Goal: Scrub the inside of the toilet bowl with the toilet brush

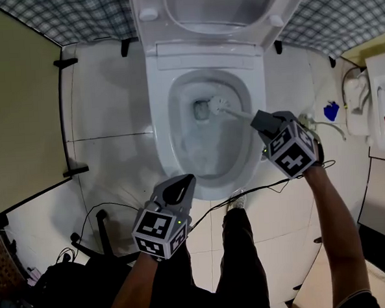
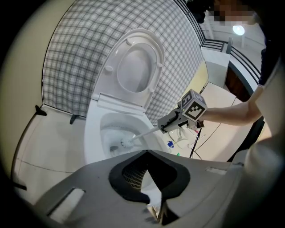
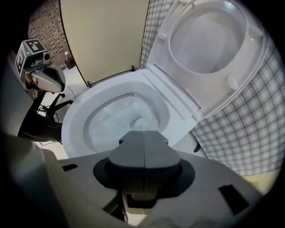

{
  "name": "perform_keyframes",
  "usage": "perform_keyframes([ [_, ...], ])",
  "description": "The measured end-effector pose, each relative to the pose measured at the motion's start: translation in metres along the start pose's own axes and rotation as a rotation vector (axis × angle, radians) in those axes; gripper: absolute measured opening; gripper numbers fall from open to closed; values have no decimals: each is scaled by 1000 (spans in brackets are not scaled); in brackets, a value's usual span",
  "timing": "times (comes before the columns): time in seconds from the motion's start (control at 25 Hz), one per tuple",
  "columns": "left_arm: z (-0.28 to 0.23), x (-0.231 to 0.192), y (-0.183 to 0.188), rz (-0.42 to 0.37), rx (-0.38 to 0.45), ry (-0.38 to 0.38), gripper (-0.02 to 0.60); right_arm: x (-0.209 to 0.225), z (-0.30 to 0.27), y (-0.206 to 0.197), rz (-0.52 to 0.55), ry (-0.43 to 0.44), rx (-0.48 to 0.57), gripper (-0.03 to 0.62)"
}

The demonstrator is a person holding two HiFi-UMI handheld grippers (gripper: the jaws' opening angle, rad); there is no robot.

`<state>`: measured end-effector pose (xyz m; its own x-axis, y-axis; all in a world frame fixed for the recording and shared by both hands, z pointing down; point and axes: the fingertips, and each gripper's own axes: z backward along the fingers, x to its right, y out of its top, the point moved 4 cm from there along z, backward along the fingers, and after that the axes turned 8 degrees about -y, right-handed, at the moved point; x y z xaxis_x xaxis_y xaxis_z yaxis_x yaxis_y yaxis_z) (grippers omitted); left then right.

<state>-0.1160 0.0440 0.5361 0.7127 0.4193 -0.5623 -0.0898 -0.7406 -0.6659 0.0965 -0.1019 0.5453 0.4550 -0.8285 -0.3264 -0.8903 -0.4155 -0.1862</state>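
The white toilet (image 1: 161,119) stands with its lid (image 1: 222,5) raised. The toilet brush's white head (image 1: 215,106) is down inside the bowl near the drain, and its handle (image 1: 239,113) slants up to the right. My right gripper (image 1: 263,121) is shut on that handle over the bowl's right rim; the left gripper view shows the same grip (image 2: 165,125) and the brush head (image 2: 126,143). In the right gripper view the jaws (image 3: 143,136) hide the brush. My left gripper (image 1: 179,186) hovers at the bowl's front edge, its jaws together with nothing in them.
A beige partition (image 1: 14,109) stands on the left. Black cables (image 1: 98,214) and dark gear lie on the floor at the lower left. A blue item (image 1: 332,111) and white fixtures (image 1: 378,99) stand on the right. The person's leg (image 1: 240,245) is in front of the toilet.
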Motion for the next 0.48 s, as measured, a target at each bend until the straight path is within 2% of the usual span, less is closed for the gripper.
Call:
perform_keyframes([
  [0.16,0,-5,1,3,-1,5,9,7,-5,13,-16,-26,38,172],
  [0.48,-1,-15,1,8,-1,17,9,-10,-32,46,-10,-2,94,172],
])
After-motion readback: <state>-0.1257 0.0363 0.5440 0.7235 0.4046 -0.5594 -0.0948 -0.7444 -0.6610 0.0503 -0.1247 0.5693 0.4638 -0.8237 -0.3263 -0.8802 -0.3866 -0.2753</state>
